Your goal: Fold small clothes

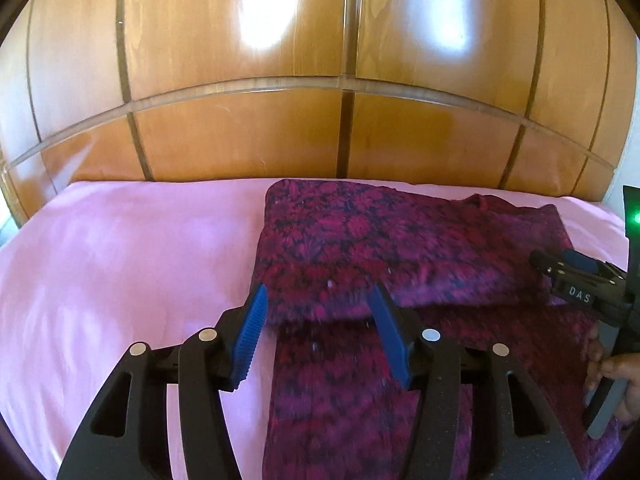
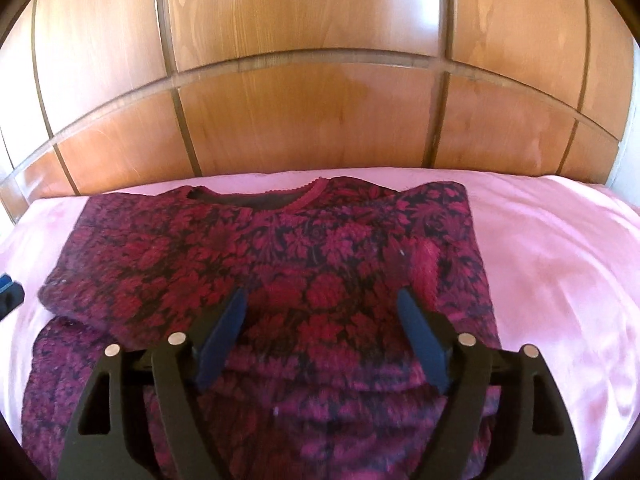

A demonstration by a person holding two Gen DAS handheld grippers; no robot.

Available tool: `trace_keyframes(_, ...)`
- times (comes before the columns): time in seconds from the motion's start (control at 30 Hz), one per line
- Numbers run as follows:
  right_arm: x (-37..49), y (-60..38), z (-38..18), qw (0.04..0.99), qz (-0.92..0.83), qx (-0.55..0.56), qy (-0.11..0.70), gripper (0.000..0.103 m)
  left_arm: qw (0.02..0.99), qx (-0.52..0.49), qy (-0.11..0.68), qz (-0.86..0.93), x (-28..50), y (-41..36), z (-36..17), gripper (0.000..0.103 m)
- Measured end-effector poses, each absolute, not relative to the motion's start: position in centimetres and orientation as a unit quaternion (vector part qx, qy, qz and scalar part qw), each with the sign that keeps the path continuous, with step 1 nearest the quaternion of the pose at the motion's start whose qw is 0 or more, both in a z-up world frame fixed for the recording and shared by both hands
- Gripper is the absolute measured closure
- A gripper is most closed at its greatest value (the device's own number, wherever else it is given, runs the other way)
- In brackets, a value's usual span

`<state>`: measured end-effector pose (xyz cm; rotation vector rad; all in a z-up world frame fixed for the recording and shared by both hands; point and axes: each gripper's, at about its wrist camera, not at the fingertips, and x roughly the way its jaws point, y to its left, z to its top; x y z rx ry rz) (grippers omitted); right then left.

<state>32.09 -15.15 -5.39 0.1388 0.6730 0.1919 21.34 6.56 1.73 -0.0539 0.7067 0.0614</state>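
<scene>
A magenta and dark floral knit top [image 2: 304, 264] lies on the pink bed sheet [image 2: 560, 272], its upper part folded down over the lower part, neckline at the far edge. It also shows in the left wrist view [image 1: 384, 248]. My left gripper [image 1: 320, 300] is open and empty, hovering at the folded layer's near left edge. My right gripper [image 2: 324, 300] is open and empty above the middle of the top. In the left wrist view the right gripper [image 1: 560, 268] appears at the right, held by a hand.
A wooden panelled headboard [image 1: 320, 80] rises behind the bed. Bare pink sheet [image 1: 120, 260] spreads left of the garment. The left gripper's tip [image 2: 10, 292] shows at the left edge of the right wrist view.
</scene>
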Motion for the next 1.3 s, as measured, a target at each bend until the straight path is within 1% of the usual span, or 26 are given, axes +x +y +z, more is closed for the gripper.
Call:
trace_keyframes(0.1,30.6,-16.1,-4.9,0.935,0.095,0.085,0.332,0.018,0.935,-0.05,0.351,0.021,20.2,7.0,1.6,0.05)
trace_keyframes(0.2,29.4,-17.6,-4.5,0.929,0.098,0.108,0.341,0.015,0.933,-0.061,0.354,0.016,18.9,7.1,1.4,0.05)
trace_keyframes(0.33,27.6,-18.7,-5.4,0.924,0.086,0.094,0.361,0.015,0.931,-0.055,0.361,0.019,17.5,7.1,1.0,0.05)
trace_keyframes(0.73,20.2,-22.9,-7.8,0.915,0.061,0.122,0.38,0.015,0.93,-0.048,0.364,0.022,12.2,6.4,0.1,0.05)
trace_keyframes(1.3,12.4,-25.9,-11.3,0.895,0.078,0.152,0.411,0.015,0.913,-0.06,0.401,0.04,8.3,8.7,-2.4,0.05)
